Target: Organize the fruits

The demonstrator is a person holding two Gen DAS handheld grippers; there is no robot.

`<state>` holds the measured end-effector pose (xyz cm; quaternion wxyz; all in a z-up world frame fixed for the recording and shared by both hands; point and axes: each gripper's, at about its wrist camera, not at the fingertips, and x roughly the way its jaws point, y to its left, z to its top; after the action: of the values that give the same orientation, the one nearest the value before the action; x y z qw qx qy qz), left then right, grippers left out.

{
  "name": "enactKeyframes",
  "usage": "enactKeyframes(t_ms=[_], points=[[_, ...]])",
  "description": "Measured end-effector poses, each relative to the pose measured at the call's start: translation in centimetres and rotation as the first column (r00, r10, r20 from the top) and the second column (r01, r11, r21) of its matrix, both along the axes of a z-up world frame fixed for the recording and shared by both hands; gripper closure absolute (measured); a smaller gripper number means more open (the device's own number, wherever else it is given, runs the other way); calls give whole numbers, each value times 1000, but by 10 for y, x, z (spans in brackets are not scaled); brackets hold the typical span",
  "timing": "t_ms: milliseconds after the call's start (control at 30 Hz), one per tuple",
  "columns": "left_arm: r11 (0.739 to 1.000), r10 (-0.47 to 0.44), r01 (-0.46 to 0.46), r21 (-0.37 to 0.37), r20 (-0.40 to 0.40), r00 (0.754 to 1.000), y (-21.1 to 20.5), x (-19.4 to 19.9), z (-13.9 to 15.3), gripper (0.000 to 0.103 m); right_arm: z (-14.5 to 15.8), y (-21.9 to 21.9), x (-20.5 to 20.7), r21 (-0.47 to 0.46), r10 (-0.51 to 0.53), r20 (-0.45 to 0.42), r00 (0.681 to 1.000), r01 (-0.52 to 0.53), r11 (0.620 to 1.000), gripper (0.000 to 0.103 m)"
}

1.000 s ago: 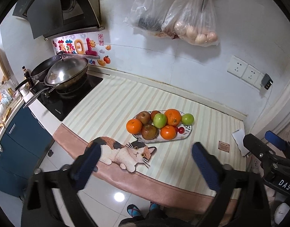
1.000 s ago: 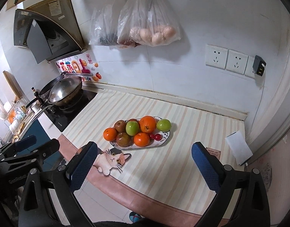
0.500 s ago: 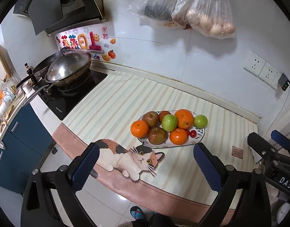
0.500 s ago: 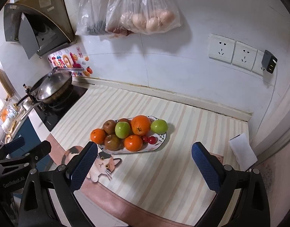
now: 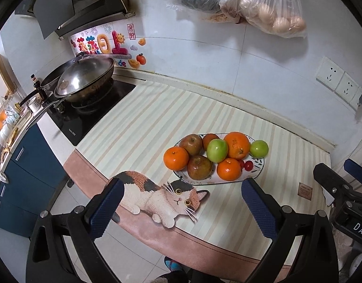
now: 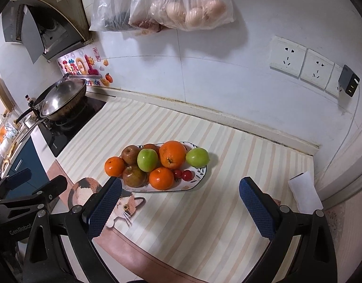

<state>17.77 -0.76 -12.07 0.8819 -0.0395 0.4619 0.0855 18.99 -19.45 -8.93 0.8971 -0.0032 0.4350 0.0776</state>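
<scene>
Both claws hang above the near edge of the table point(image 6: 240, 141), and both are released, with the blue pads far apart and nothing between them.

The left claw point(image 5: 181, 208) has the oval plate point(image 5: 260, 165) just ahead of it and a little to its right. The fruits are piled on this plate. A small orange point(image 5: 175, 158) sits at the plate's left end, partly over the rim. Behind it is a brown apple point(image 5: 192, 144), and a second brown apple point(image 5: 199, 167) lies closer to the claw. A green apple point(image 5: 217, 150) leans on the big orange point(image 5: 236, 145) in the middle. Another small orange point(image 5: 229, 169) is in front, with two cherries point(image 5: 246, 164) touching its right side. A second green apple point(image 5: 259, 148) sits at the far right end. Directly under this claw, the cat picture point(image 5: 162, 197) is printed on the striped mat.

The right claw point(image 6: 180, 208) has the same plate point(image 6: 199, 176) ahead of it and slightly to its left. A white folded paper point(image 6: 305, 194) lies on the table to its right, near the wall corner. Far to the left of both claws a wok point(image 6: 63, 100) stands on the black cooktop. Plastic bags point(image 6: 188, 4) hang on the wall above.
</scene>
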Motion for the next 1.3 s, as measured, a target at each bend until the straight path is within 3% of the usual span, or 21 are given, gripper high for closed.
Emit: enactKeyframes(t_ms=[1300], points=[[1000,-7,7,7,11,1000,0,-1,8,1,-4,7,-15,26,-9,-5,1000,10,1000,1]])
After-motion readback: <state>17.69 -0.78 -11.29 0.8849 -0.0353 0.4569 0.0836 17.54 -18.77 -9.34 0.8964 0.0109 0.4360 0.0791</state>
